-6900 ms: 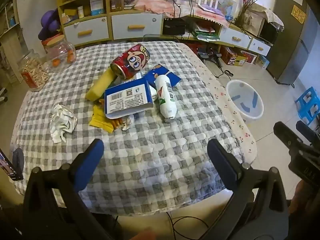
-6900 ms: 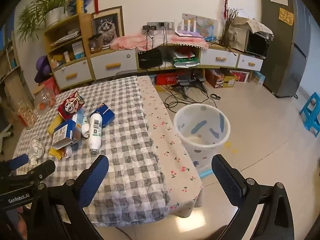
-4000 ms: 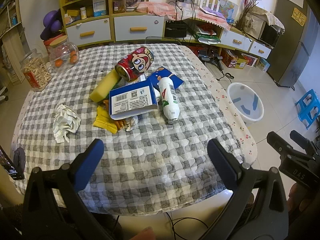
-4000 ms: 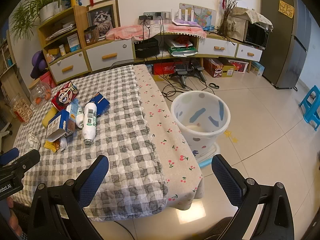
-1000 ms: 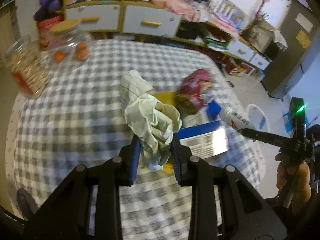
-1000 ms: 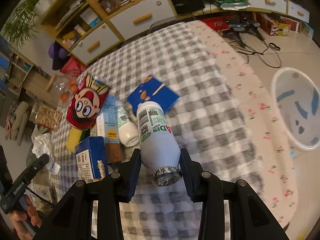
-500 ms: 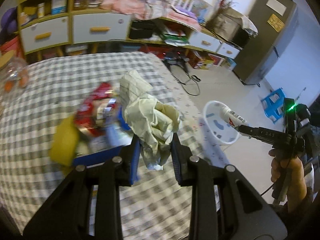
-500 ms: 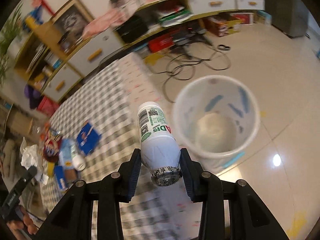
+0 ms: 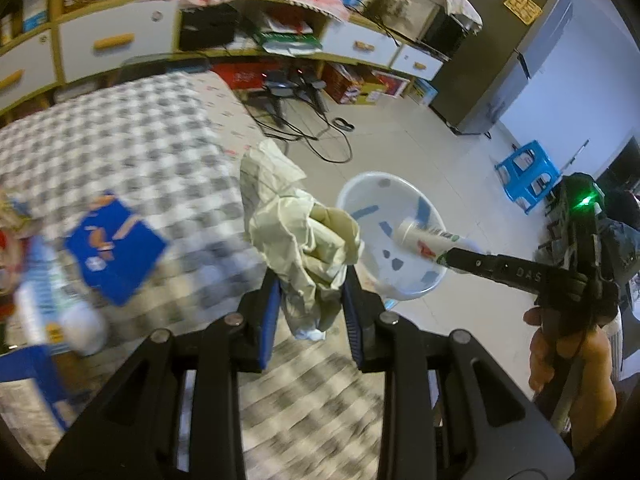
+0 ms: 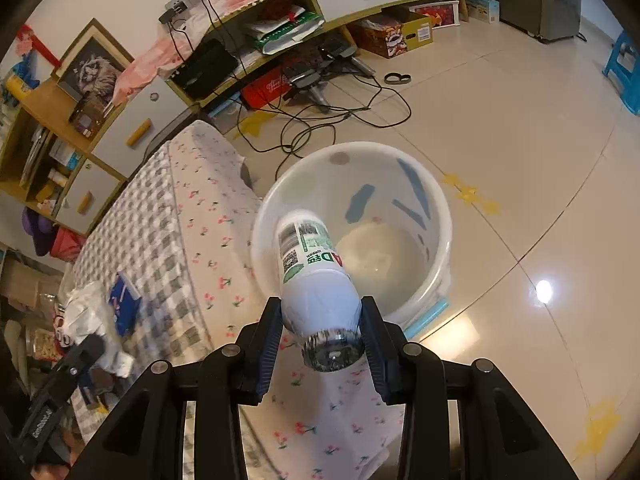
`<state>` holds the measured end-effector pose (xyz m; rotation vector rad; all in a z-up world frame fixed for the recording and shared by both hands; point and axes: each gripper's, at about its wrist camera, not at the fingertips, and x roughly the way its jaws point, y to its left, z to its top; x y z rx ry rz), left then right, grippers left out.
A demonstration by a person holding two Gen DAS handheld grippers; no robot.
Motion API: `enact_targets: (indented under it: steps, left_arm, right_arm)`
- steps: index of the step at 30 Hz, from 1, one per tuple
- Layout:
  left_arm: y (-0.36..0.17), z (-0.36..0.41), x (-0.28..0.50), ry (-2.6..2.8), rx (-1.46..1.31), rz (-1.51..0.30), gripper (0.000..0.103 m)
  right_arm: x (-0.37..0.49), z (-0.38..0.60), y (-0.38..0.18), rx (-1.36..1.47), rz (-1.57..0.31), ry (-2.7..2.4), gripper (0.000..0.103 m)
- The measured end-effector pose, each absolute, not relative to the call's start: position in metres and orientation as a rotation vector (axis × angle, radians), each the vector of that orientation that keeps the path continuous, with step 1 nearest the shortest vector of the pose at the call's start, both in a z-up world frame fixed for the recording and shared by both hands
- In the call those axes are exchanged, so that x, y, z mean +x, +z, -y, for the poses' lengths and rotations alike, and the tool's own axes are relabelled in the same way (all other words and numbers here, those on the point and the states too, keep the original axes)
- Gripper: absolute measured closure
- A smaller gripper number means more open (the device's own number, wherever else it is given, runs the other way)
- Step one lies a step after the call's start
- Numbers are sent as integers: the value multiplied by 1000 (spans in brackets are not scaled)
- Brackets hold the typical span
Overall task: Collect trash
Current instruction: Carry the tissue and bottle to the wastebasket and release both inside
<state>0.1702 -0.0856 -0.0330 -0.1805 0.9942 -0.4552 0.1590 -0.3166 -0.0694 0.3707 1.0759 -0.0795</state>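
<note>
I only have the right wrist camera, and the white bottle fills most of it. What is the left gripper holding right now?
Observer: The left gripper is shut on a crumpled paper wad, pinched between its blue pads.
Operator: Is that wad above the bin yet?
Observer: Not clearly. In the left wrist view it sits over the edge of the checked tablecloth, with the bin beyond it to the right.
Operator: And my bottle's cap end?
Observer: The left wrist view shows the bottle side-on in the right gripper, its cap end seen against the bin's opening.
</note>
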Motion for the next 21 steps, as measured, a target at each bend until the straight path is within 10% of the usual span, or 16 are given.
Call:
enact_targets:
  steps: [3, 18, 21]
  left_arm:
    - [-43, 109, 176, -480, -166, -997, 71]
    - [-67, 167, 187, -557, -141, -997, 68]
    - [-68, 168, 188, -579, -172, -983, 48]
  right_arm:
    - [156, 333, -70, 403, -1080, -99, 48]
    - [103, 411, -57, 397, -1053, -213, 40]
    - [96, 415, -55, 378, -1045, -221, 39]
